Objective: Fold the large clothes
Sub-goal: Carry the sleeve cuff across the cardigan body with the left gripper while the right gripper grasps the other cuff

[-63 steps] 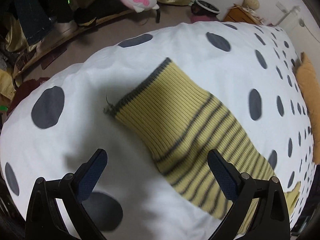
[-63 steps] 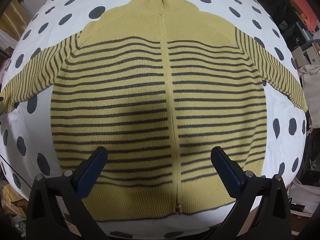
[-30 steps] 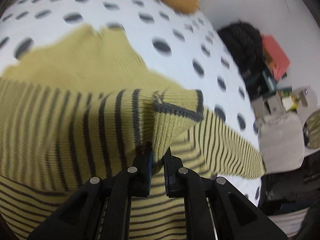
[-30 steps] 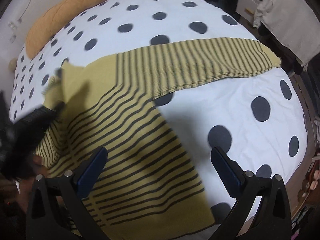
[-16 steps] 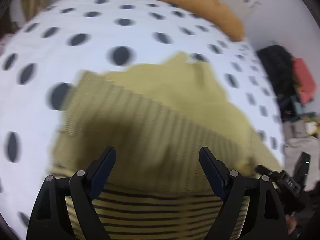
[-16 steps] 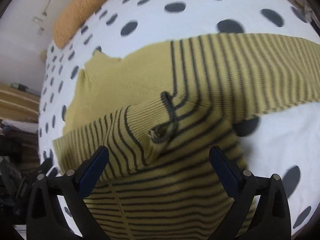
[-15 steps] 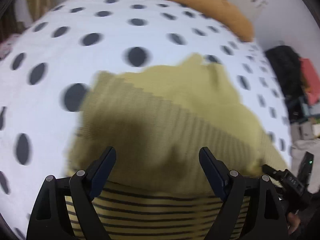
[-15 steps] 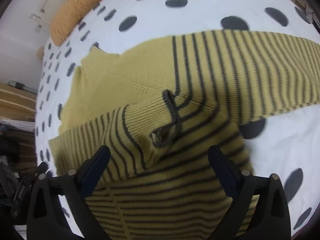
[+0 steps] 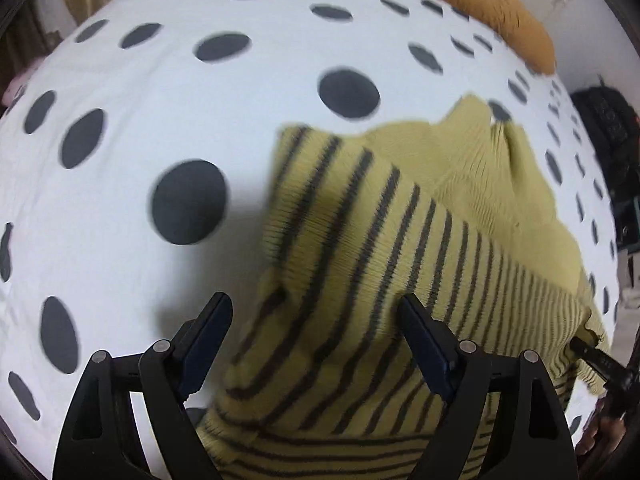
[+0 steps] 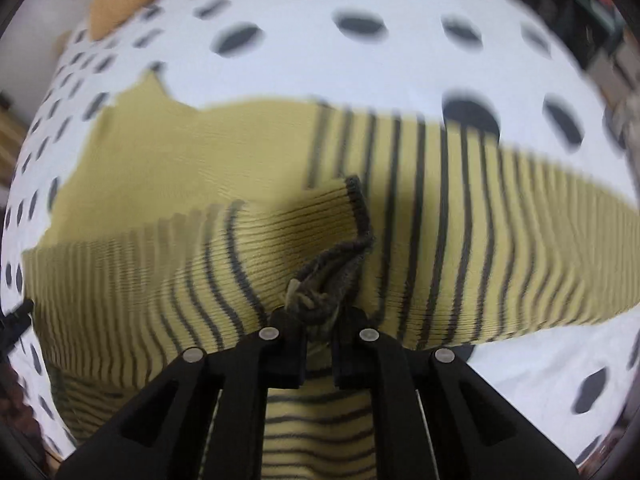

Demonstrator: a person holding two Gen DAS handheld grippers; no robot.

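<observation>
Sweater: yellow knit sweater (image 9: 360,264) with dark stripes, lying on the bedspread (image 9: 160,92), one sleeve folded across the body.
Cuff: grey-edged sleeve cuff (image 10: 340,268), bunched, lifted clear of the body panel.
Right gripper: right gripper (image 10: 319,354), fingers pressed together, pinching the cuff.
Left gripper: left gripper (image 9: 316,344), fingers spread wide above the folded striped sleeve, gripping nothing.
Bedspread: white with dark polka dots, beneath the sweater.
Pillow: orange pillow (image 9: 472,4) at the far edge of the bedspread, well apart from the sweater.
</observation>
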